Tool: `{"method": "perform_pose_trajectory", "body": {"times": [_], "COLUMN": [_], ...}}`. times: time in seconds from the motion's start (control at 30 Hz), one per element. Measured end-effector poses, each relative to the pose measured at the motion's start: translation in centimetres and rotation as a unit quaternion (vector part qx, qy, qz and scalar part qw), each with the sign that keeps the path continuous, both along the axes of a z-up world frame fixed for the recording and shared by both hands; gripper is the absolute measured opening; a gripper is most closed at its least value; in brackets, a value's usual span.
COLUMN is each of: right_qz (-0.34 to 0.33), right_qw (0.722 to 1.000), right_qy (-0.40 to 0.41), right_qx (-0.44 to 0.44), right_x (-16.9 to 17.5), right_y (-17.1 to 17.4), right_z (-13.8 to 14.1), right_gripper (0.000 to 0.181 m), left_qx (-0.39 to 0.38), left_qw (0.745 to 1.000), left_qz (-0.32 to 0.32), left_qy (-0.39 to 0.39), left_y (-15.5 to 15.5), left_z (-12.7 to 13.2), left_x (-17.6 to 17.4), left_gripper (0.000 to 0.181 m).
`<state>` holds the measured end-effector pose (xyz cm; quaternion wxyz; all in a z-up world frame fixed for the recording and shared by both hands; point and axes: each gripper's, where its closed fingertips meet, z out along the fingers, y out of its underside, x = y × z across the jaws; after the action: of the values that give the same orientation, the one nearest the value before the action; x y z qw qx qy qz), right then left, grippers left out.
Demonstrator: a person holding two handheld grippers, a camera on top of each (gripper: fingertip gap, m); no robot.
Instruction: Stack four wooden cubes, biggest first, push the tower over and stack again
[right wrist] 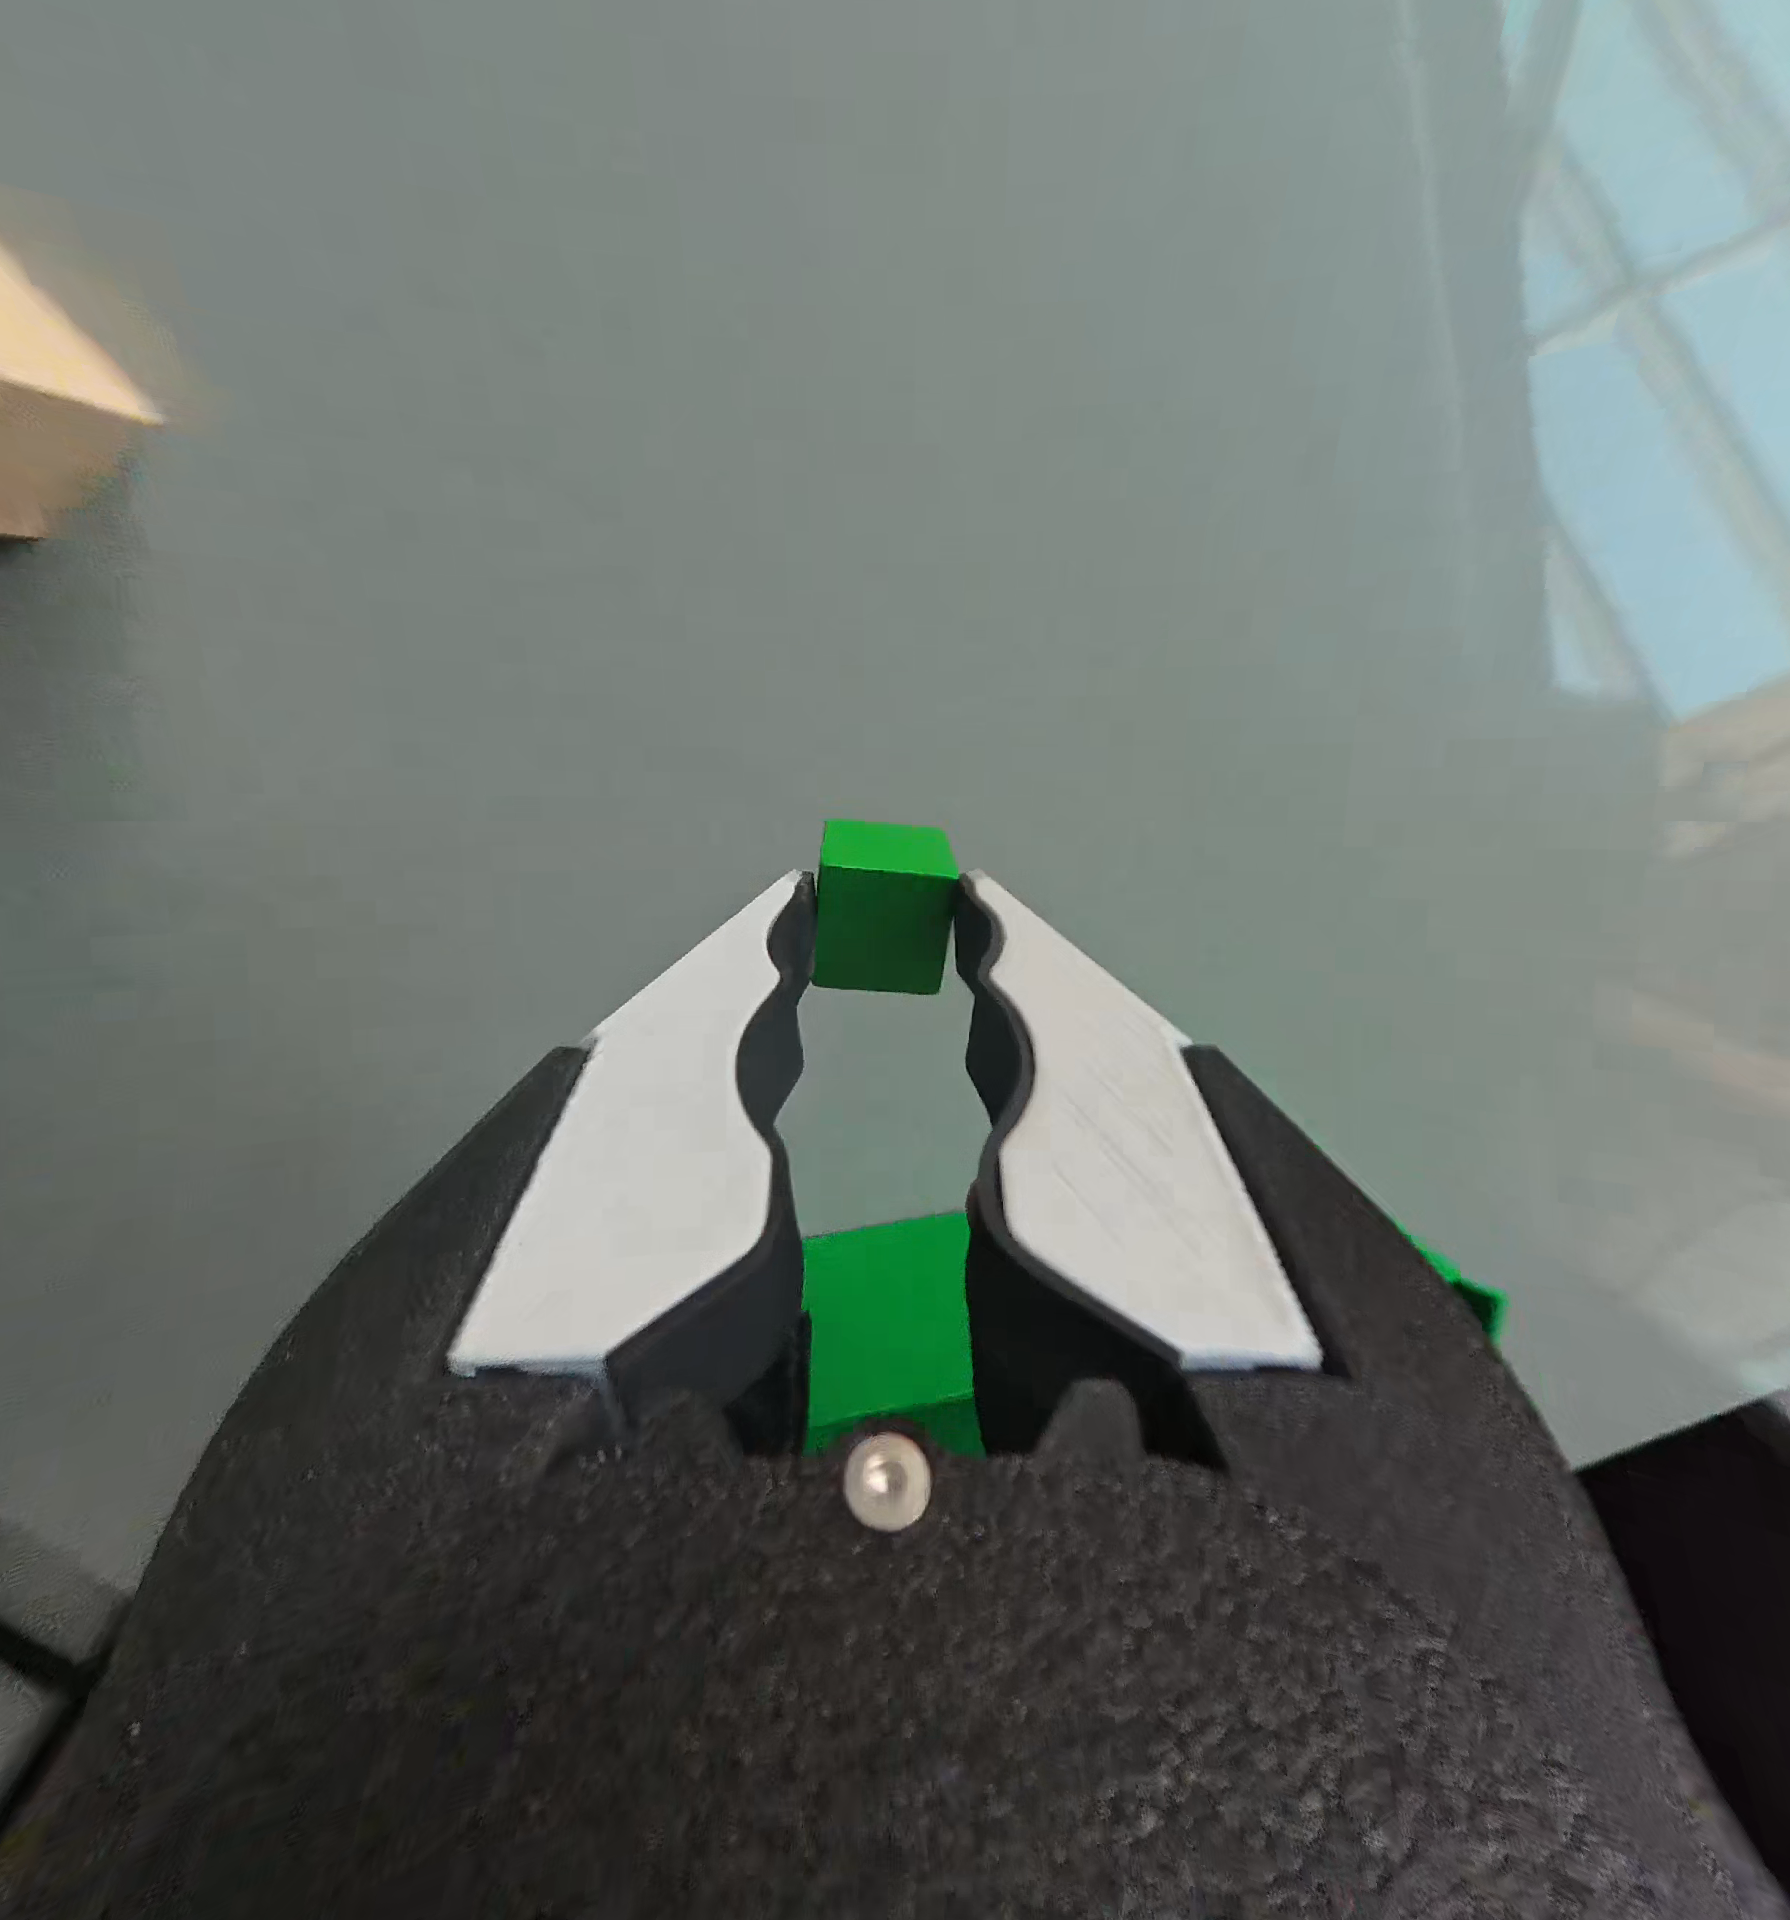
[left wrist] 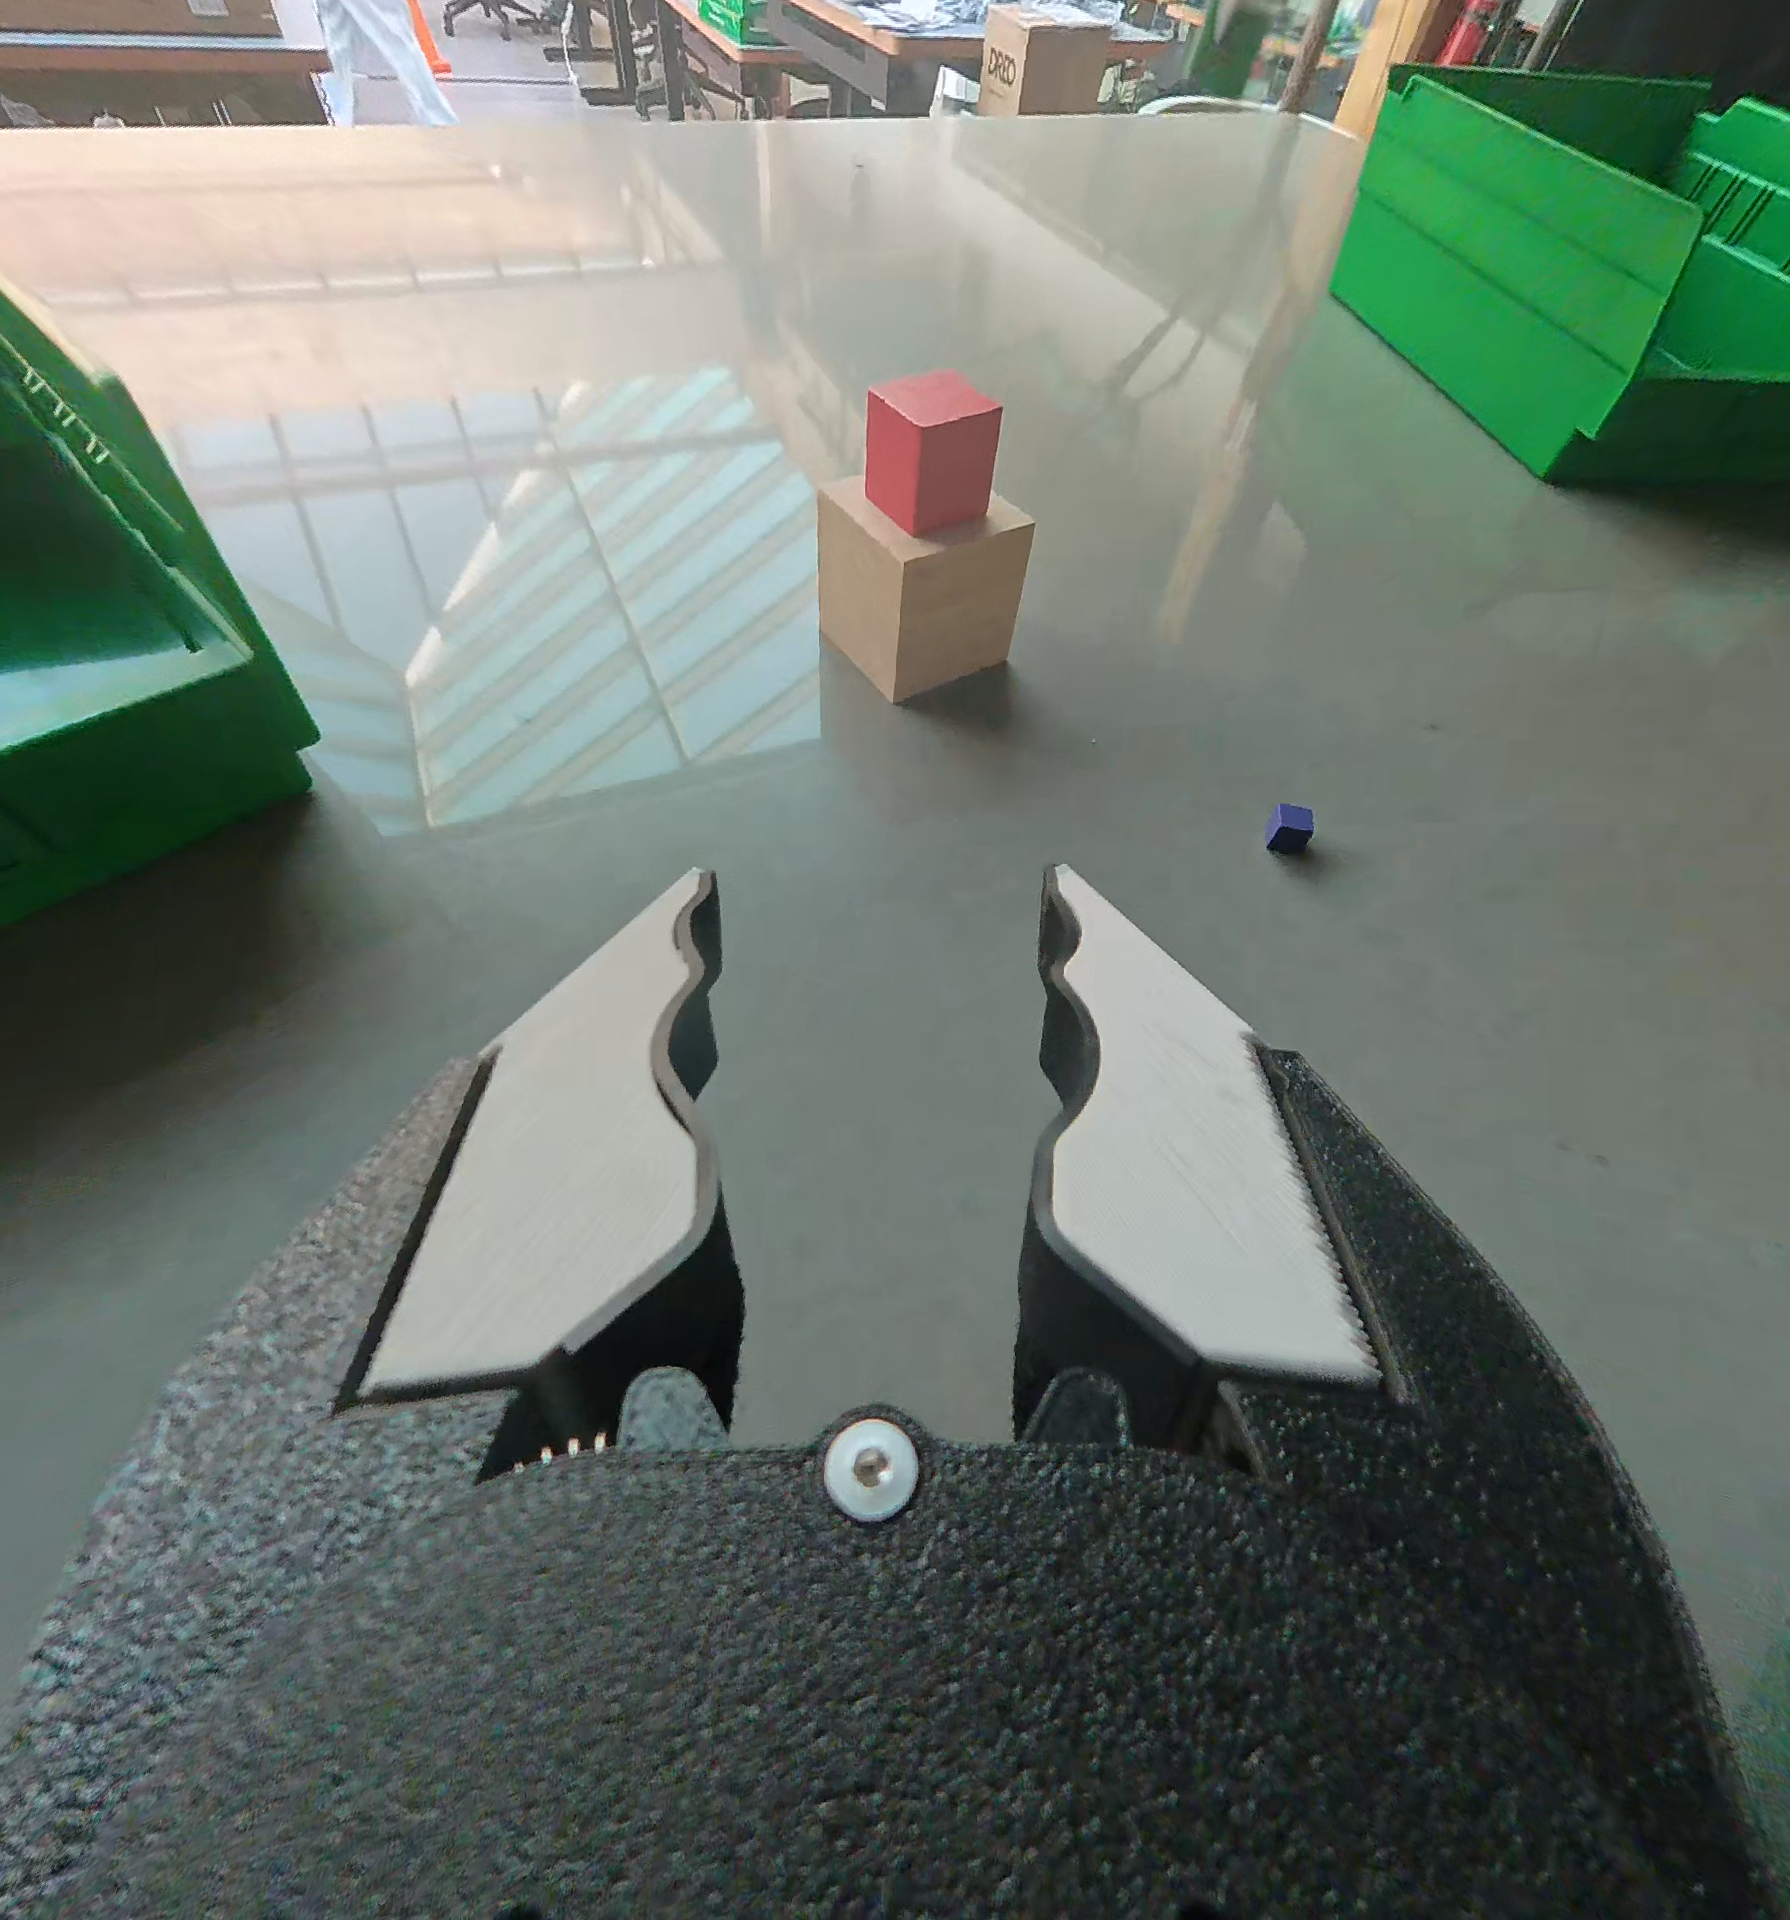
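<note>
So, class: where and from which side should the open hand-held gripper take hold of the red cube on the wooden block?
Grip the red cube by two opposite upright faces, coming from above. It sits corner-on to the left hand-held gripper atop the wooden block, so turning to meet flat faces probably works best.

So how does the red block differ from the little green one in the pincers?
The red block sits on top of a bigger tan block on the table, untouched; the green block is pinched at the tips of the right gripper, above the table. The left gripper nearest the red block is open and empty. They differ in colour. Both are plain painted cubes.
</note>
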<state>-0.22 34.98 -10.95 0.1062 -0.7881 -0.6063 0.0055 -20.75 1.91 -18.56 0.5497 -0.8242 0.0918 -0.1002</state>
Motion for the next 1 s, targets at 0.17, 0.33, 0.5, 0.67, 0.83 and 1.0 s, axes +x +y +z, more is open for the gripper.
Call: {"method": "perform_pose_trajectory", "body": {"times": [0.17, 0.33, 0.5, 0.67, 0.83, 1.0], "right_qz": [0.146, 0.248, 0.305, 0.32, 0.322, 0.319], "right_qw": [0.989, 0.968, 0.951, 0.946, 0.944, 0.945], "right_qy": [-0.017, -0.034, -0.052, -0.056, -0.06, -0.062], "right_qx": [0.003, -0.008, -0.017, -0.026, -0.03, -0.033], "right_x": [-7.3, -12.3, -14.8, -15.9, -16.1, -16.1], "right_y": [-6.9, -13.0, -16.5, -17.8, -18.2, -18.3], "right_z": [3.1, 2.3, 0.2, -2.0, -3.4, -4.3], "right_gripper": [0.027, 0.026, 0.026, 0.027, 0.027, 0.027], "left_qx": [0.013, 0.018, 0.021, 0.02, 0.019, 0.019], "left_qw": [1.0, 1.0, 1.0, 1.0, 1.0, 1.0], "left_qz": [-0.006, -0.008, -0.003, 0.005, 0.006, 0.002], "left_qy": [-0.001, -0.002, -0.002, -0.001, 0.001, 0.002], "left_y": [-0.4, -1.3, -2.0, -2.5, -2.4, -2.2], "left_z": [0.6, 0.6, 0.6, 0.5, 0.4, 0.5], "left_x": [0.4, 0.5, 0.0, -0.7, -1.0, -1.0], "left_gripper": [0.061, 0.061, 0.061, 0.061, 0.061, 0.061]}}
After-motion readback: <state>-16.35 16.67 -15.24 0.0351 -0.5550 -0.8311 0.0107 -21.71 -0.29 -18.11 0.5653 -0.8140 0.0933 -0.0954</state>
